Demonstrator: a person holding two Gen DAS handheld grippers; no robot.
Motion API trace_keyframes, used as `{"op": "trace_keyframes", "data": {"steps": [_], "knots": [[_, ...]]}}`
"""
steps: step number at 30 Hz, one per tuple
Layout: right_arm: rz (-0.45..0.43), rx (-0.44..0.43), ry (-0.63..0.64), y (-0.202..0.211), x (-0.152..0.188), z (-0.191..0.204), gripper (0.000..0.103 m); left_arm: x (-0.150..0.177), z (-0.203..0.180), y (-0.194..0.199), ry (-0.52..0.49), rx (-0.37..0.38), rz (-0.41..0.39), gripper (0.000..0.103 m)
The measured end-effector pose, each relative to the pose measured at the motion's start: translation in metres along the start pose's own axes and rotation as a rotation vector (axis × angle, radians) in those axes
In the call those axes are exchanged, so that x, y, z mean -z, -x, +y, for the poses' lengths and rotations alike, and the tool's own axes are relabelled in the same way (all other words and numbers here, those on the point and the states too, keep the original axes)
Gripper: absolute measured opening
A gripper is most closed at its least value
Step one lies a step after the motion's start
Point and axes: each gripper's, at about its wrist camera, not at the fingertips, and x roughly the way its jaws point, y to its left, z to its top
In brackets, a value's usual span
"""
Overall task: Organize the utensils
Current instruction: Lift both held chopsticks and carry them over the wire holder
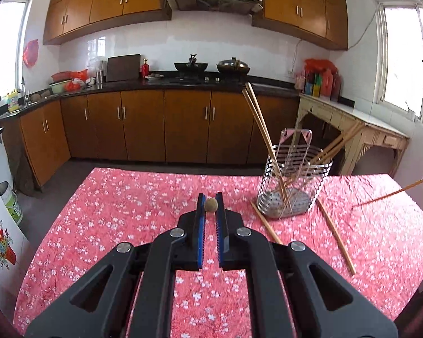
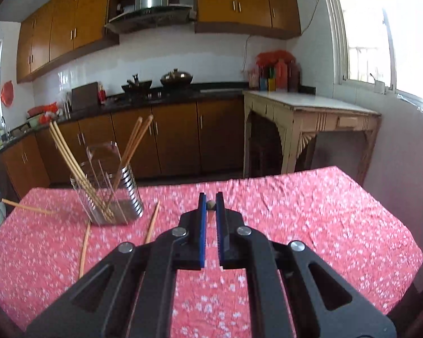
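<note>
A metal utensil holder stands on the pink floral table at right of the left wrist view and holds several wooden chopsticks. Two loose chopsticks lie on the cloth beside it. My left gripper is shut on a chopstick seen end-on between its blue pads. In the right wrist view the holder stands at left, with two loose chopsticks in front of it. My right gripper is shut on a chopstick, also seen end-on. The left gripper's chopstick shows at the far left.
The pink tablecloth covers the table; its far edge drops to the kitchen floor. Wooden cabinets and a dark counter with pots line the back wall. A cream side table stands at right under a window.
</note>
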Motion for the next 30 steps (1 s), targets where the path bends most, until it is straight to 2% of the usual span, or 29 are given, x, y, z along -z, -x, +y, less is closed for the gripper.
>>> {"op": "trace_keyframes", "data": {"steps": [7,16,20,30], "knots": [[-0.05,-0.023,-0.027,-0.001,-0.027,0.0,0.007,-0.022,0.003,0.005,0.028,-0.012,-0.043,0.007],[-0.101,-0.071,-0.032,0.016,-0.056,0.006,0.007,-0.039,-0.004,0.018,0.014,-0.015,-0.089,0.007],[-0.102,-0.12,-0.044,0.023,-0.072,0.009,0.007,-0.048,-0.011,0.022,0.01,-0.001,-0.104,0.007],[-0.176,-0.279,-0.045,0.05,-0.14,0.041,0.007,-0.115,-0.048,0.043,0.024,0.097,-0.215,0.007]]}}
